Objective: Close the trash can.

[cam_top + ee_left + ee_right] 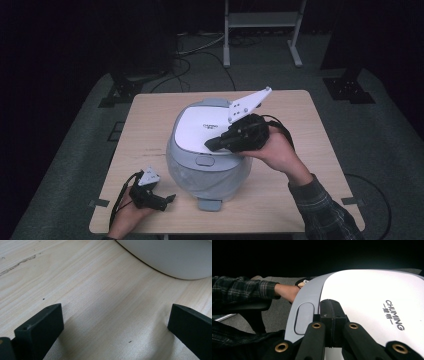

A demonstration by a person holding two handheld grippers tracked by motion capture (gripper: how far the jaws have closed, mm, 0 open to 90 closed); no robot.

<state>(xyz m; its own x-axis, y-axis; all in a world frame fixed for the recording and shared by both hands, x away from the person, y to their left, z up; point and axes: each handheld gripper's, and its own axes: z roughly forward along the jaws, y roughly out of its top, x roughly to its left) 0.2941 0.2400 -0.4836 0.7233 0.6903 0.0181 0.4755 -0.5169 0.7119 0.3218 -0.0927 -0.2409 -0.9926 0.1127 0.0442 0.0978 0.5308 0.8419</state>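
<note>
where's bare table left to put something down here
Free wood lies on the pale wooden table left of the large white and grey lidded bin, and along its right edge. The front is crowded: the left gripper rests there open, and the right gripper sits shut on the lid.

You are working at a pale wooden square desk (300,115) that is standing on grey carpeted floor (75,150). Darkness is swallowing the room beyond, where a white metal frame stand (262,22) and black cables (195,62) are lying.
</note>
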